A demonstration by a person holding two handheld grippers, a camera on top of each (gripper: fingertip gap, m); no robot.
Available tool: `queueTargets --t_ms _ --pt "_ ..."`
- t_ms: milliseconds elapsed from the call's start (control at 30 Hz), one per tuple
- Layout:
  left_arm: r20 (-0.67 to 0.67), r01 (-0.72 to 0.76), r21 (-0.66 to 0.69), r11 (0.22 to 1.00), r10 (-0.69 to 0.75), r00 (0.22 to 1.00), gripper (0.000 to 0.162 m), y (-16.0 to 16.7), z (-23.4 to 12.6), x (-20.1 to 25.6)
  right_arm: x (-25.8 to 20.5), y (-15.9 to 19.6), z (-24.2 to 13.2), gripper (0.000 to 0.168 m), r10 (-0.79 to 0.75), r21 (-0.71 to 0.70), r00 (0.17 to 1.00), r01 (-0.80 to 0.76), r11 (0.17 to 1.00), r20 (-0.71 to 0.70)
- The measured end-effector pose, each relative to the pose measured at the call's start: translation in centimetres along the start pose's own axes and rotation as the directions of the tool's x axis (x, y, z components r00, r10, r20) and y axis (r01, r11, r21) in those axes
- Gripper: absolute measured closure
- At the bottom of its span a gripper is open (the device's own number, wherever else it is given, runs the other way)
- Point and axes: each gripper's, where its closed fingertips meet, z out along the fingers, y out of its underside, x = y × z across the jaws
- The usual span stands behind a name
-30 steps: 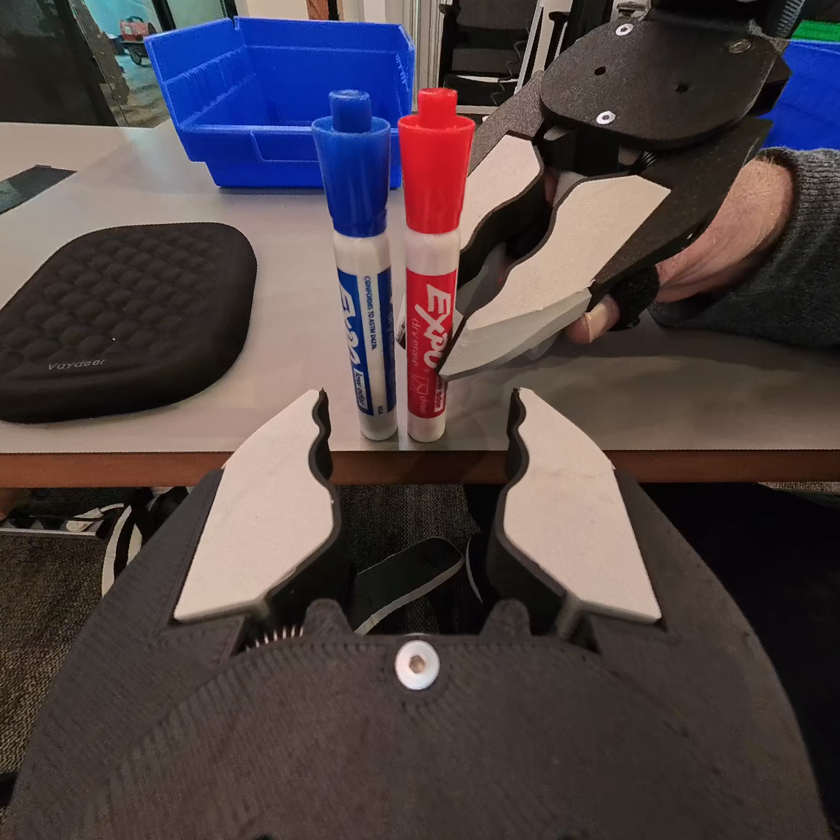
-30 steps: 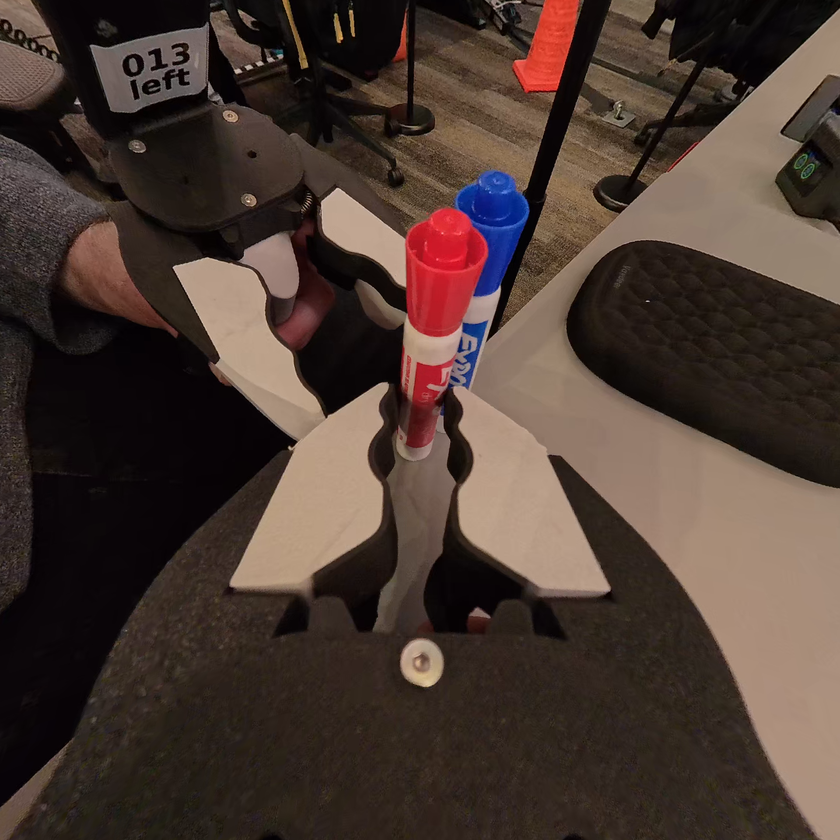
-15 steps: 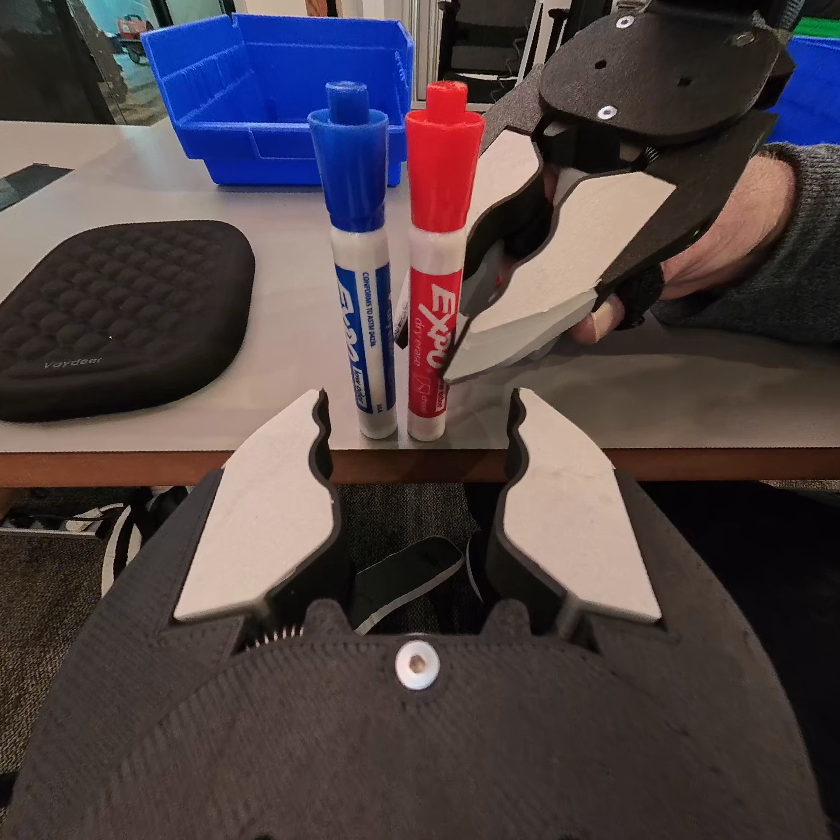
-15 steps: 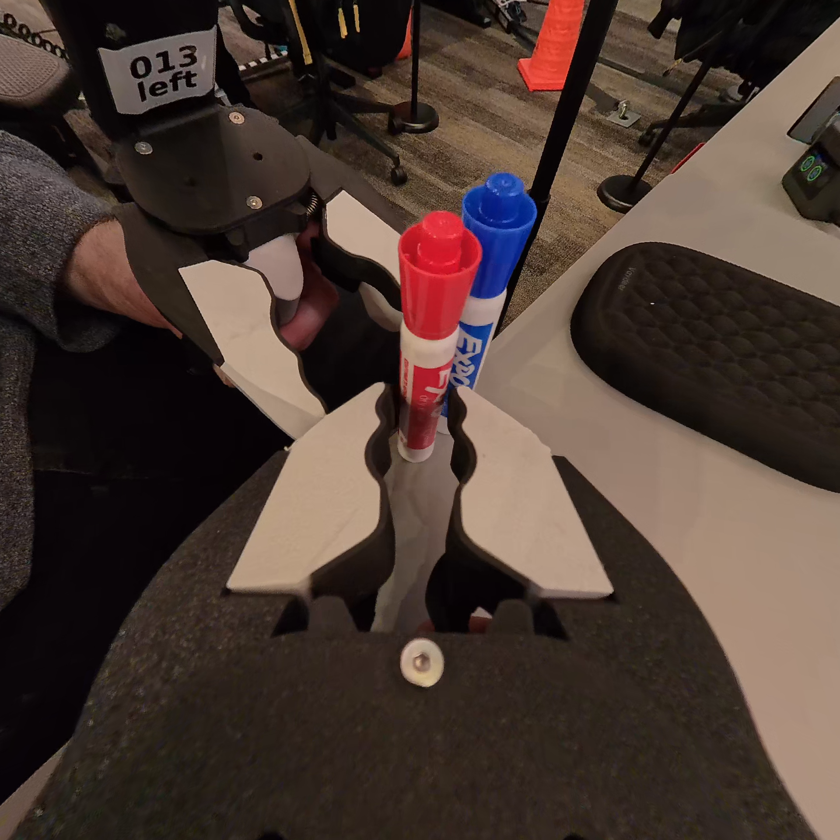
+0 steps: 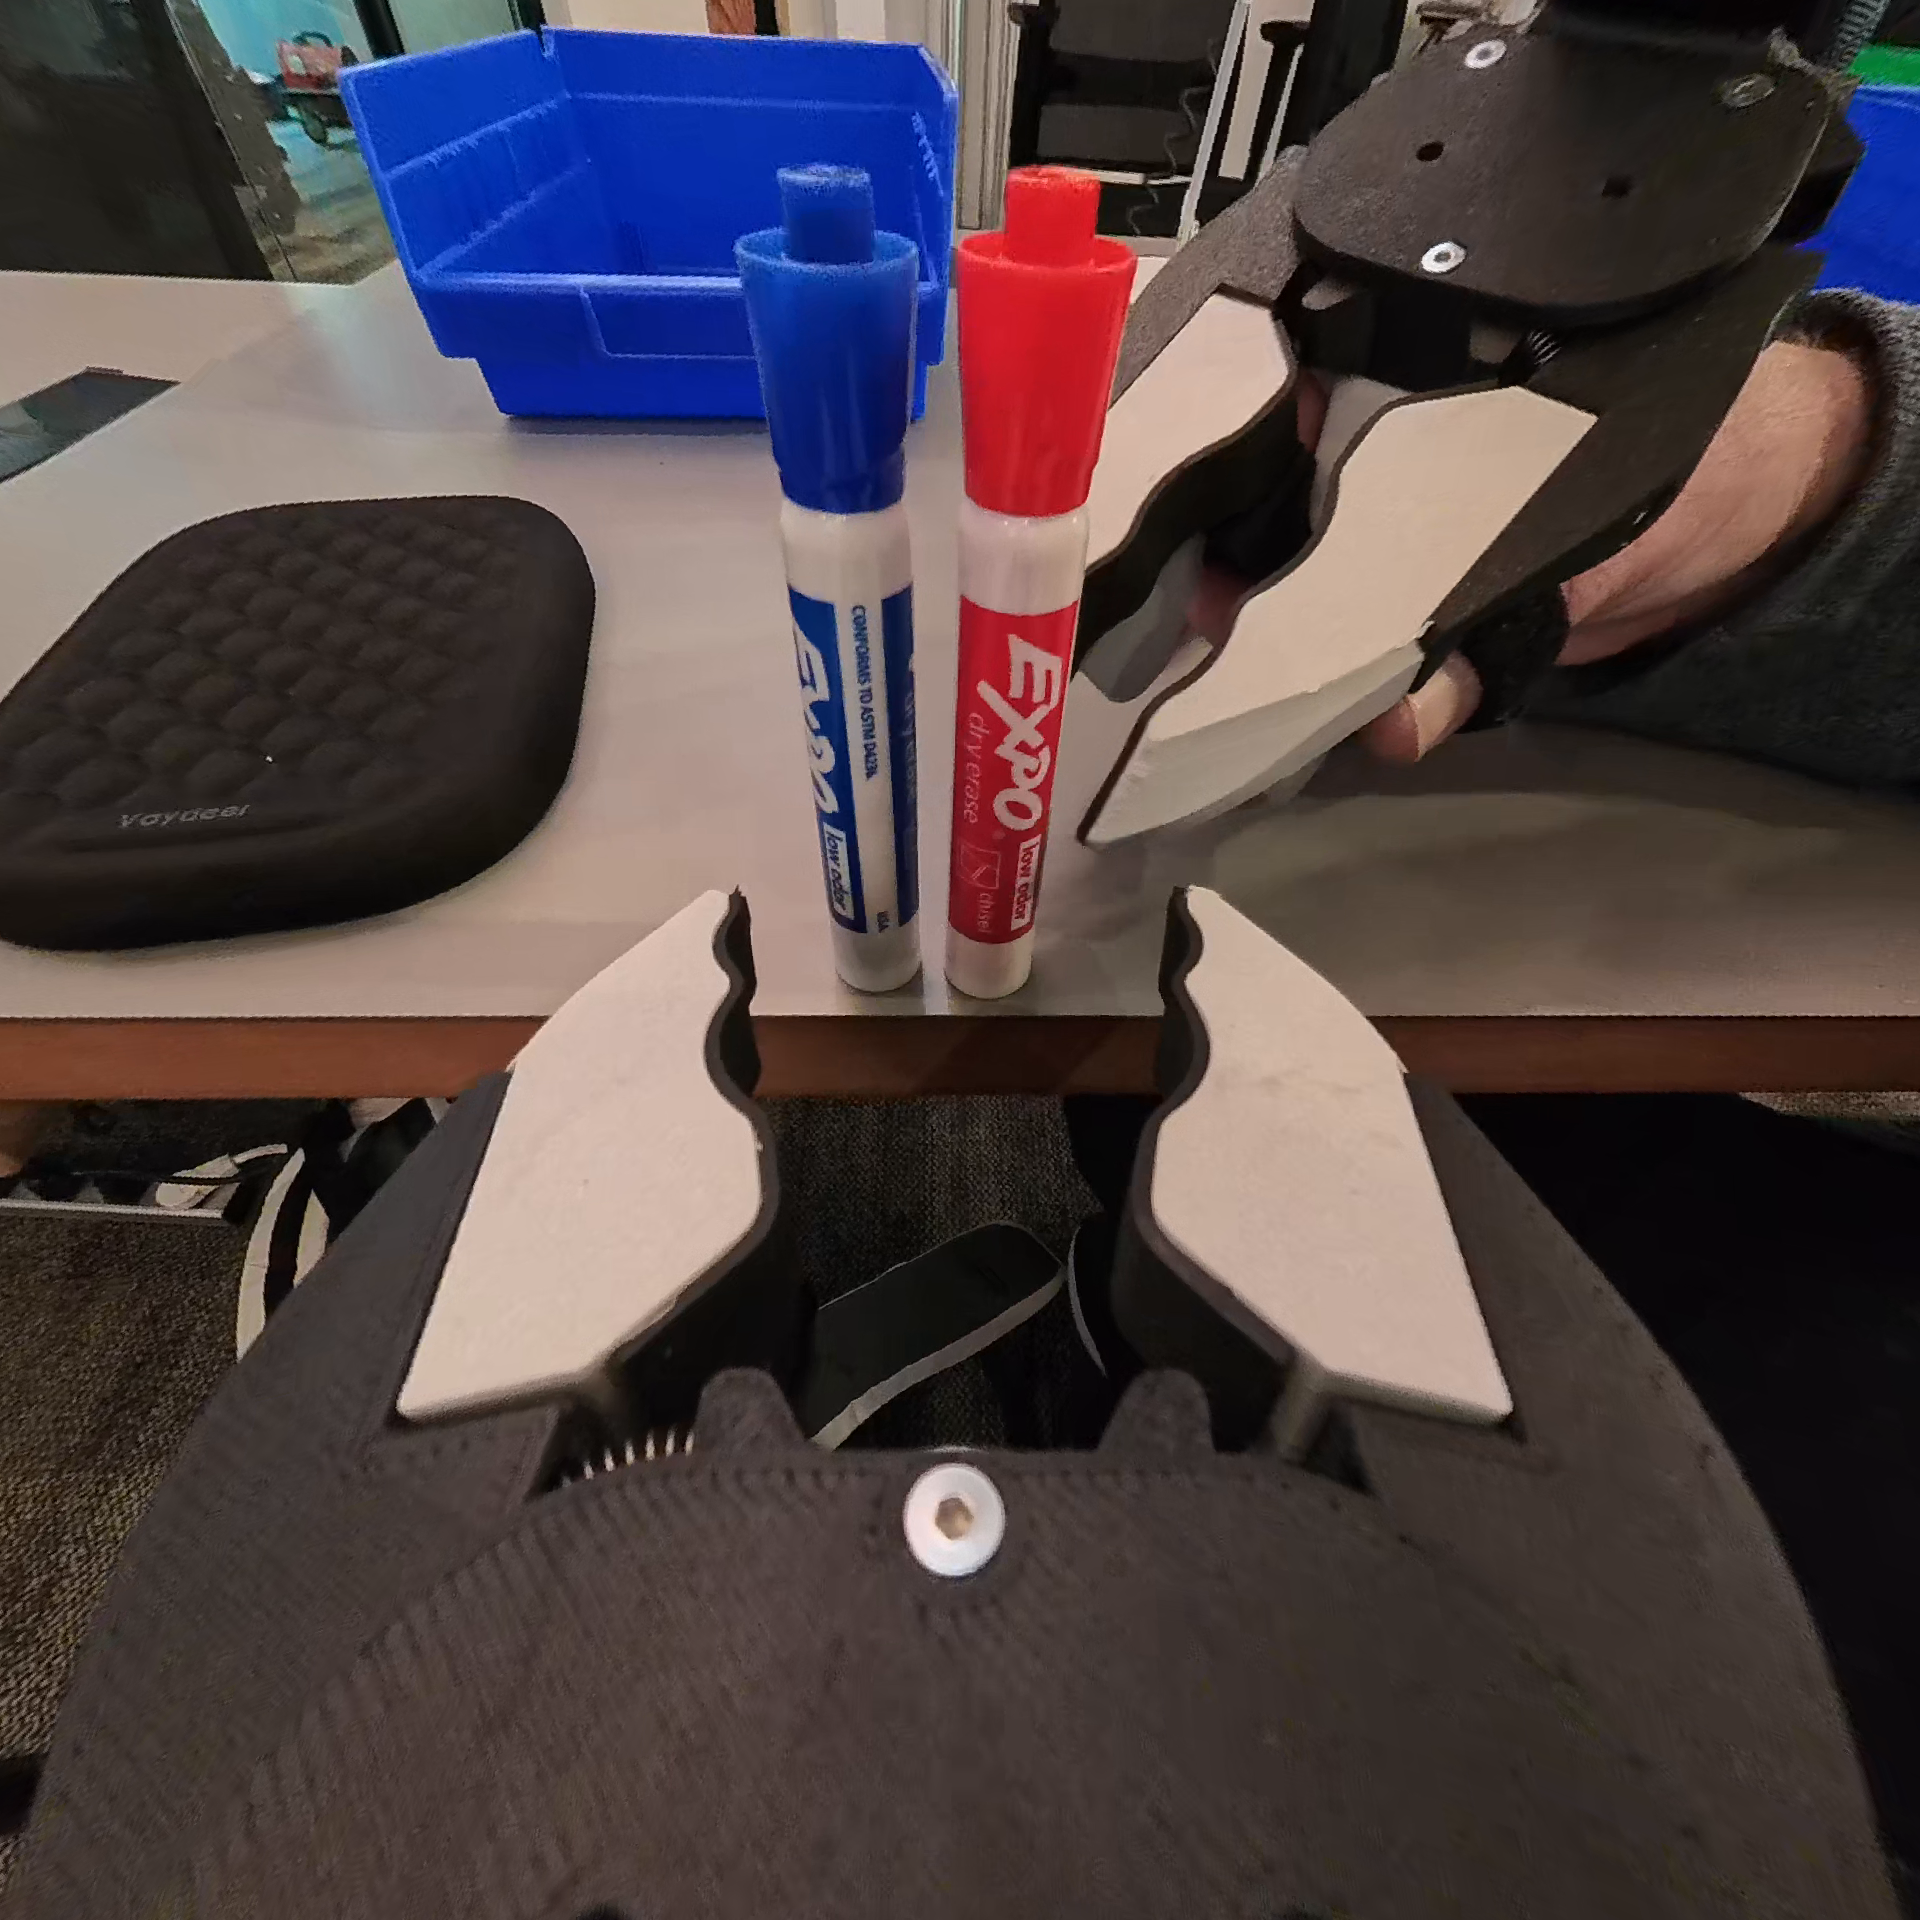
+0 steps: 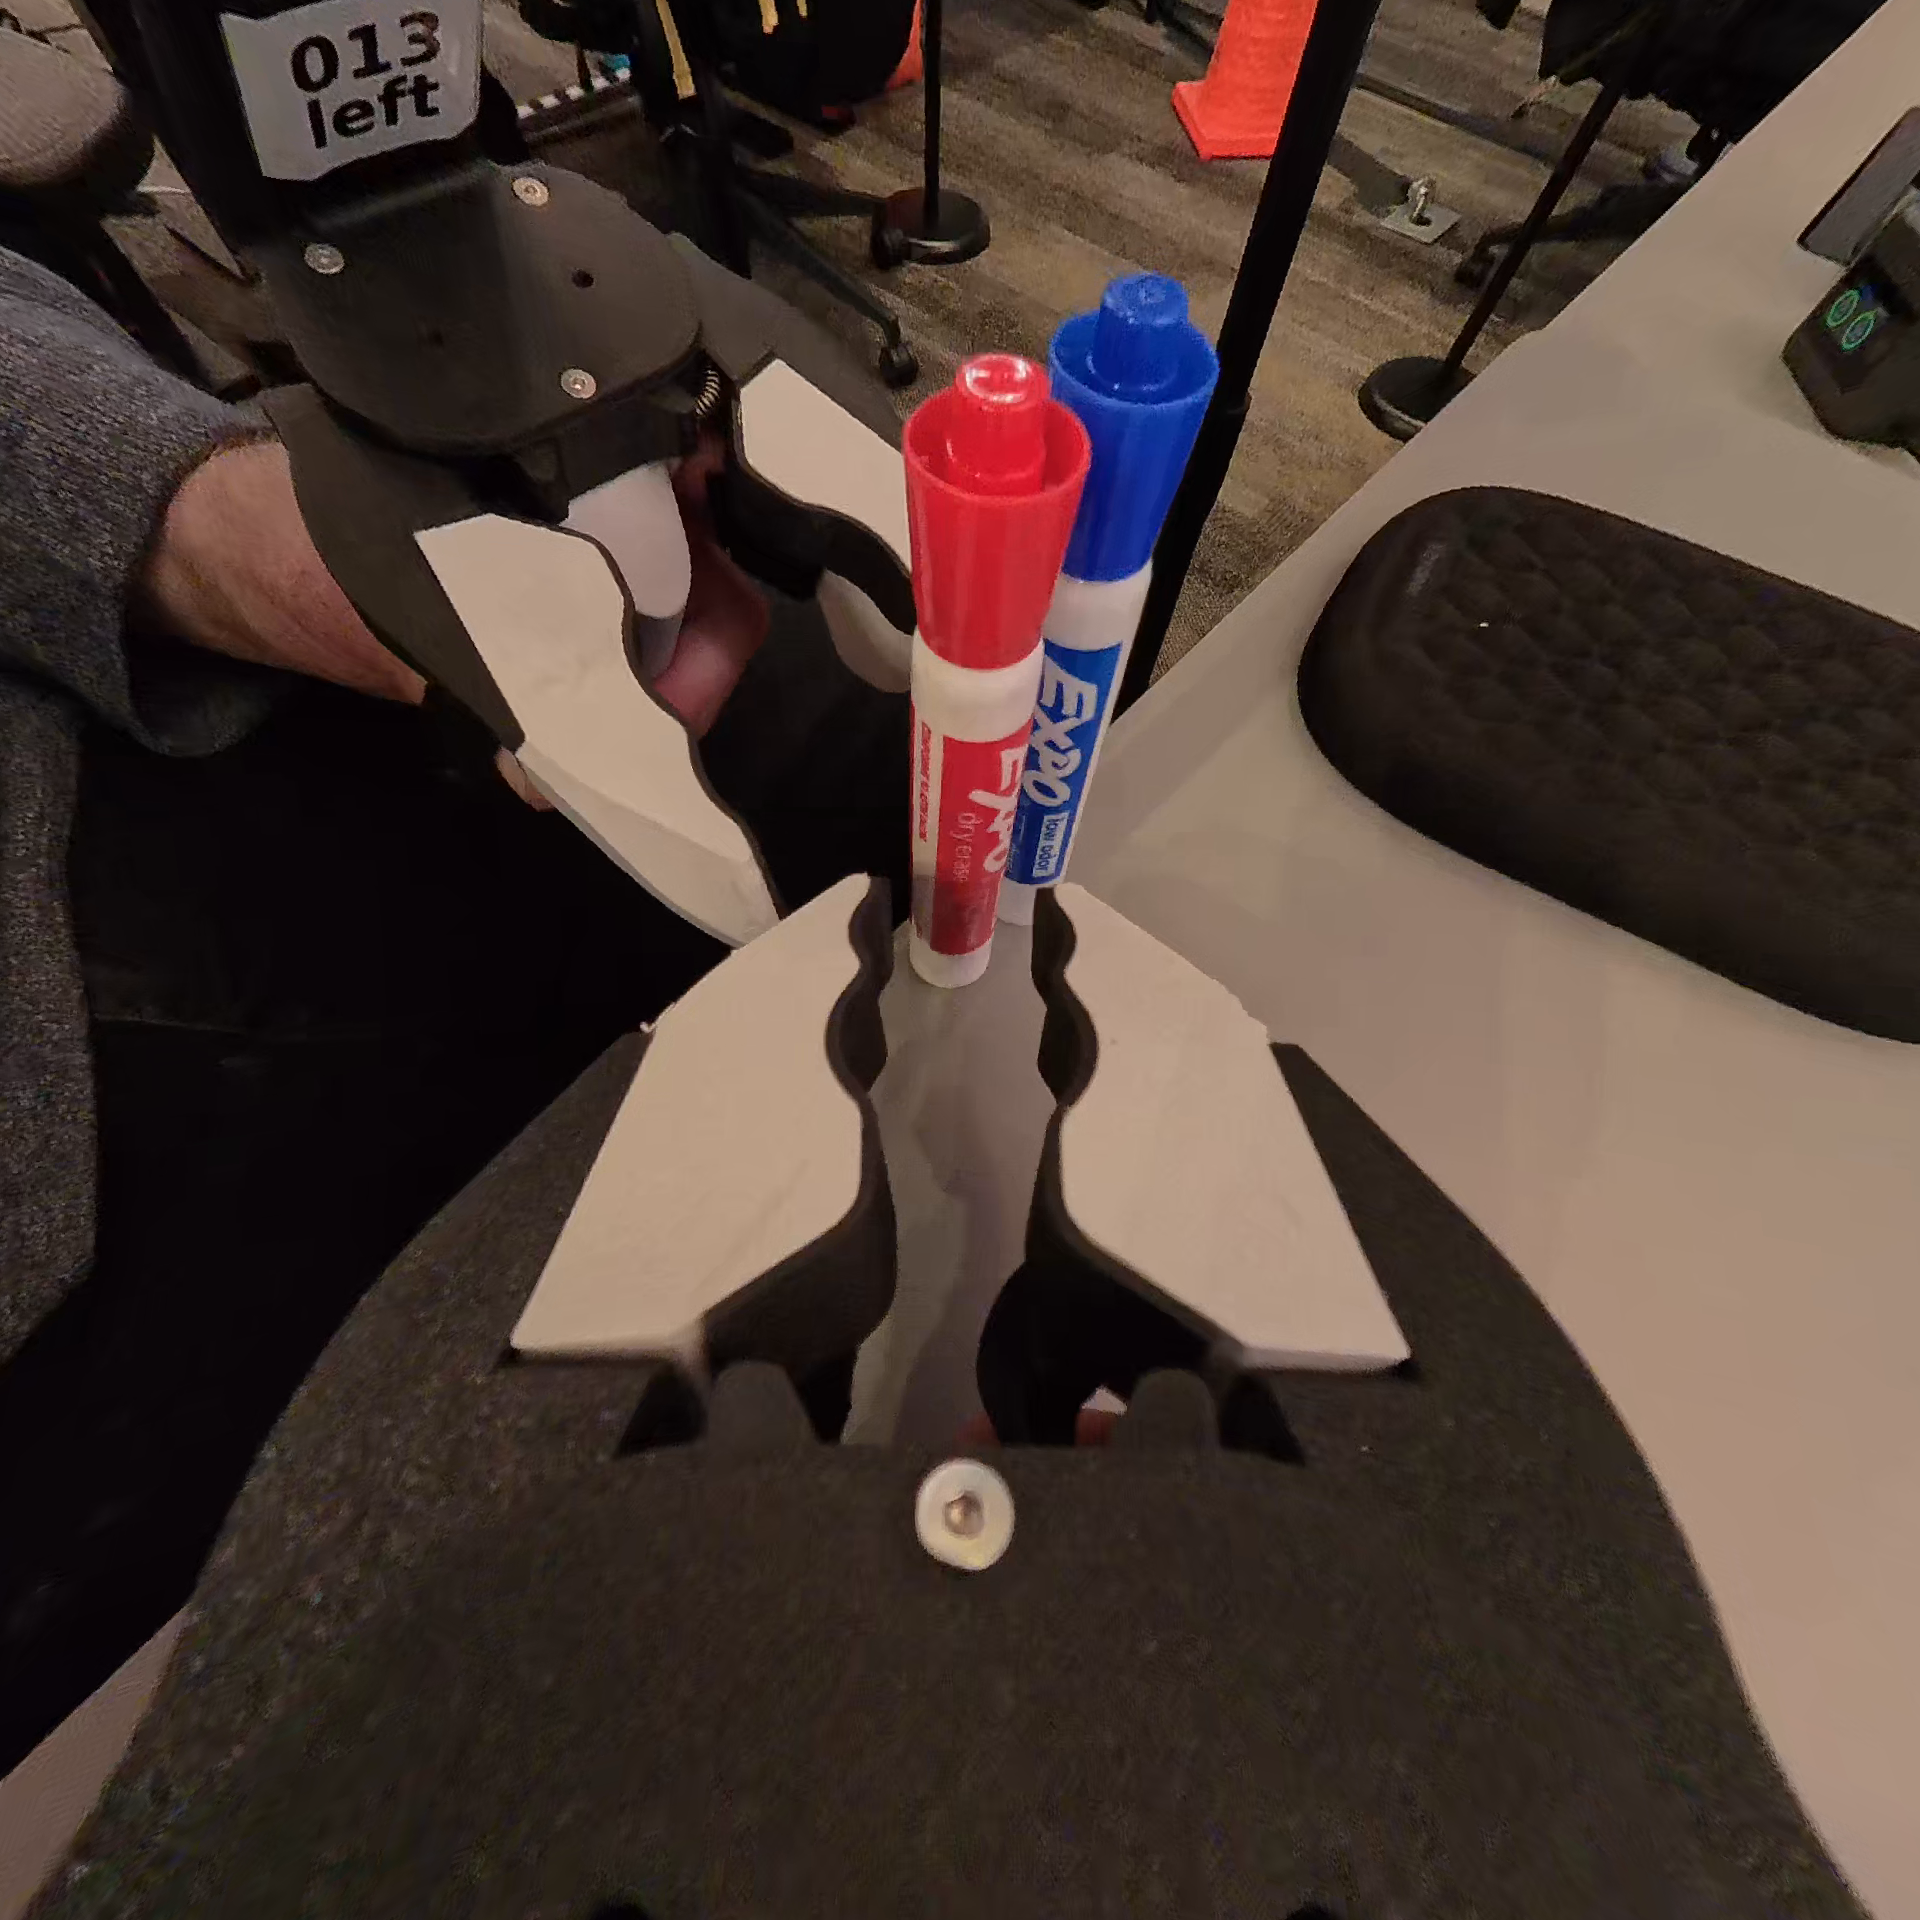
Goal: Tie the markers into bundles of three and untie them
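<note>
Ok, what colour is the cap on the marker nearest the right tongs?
Red: the red marker stands capped and upright beside the right tongs, clearest in the left wrist view.

Black quilted pad (image 5: 260, 717) and blue bin (image 5: 623, 208) on grey table (image 5: 1455, 914)

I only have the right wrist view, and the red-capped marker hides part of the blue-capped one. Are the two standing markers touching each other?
Observer: No. In the left wrist view the red-capped dry-erase marker and the blue-capped dry-erase marker stand upright side by side with a narrow gap between them.
Operator: My own fingers cover their bases. Where do they stand?
Observer: Both bases stand just inside the front edge of the grey table.
Operator: Anything behind them?
Observer: An open blue plastic bin sits farther back on the table; no third marker shows in its visible part.
</note>
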Motion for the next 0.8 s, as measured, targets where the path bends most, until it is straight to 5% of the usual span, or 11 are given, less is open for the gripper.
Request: queueTargets --t_ms 800 --pt "-0.005 -0.003 -0.002 1.0 0.003 1.0 0.088 0.07 0.11 0.2 0.25 -0.07 0.88 0.146 -0.024 -0.021 1.0 0.023 0.999 -0.016"
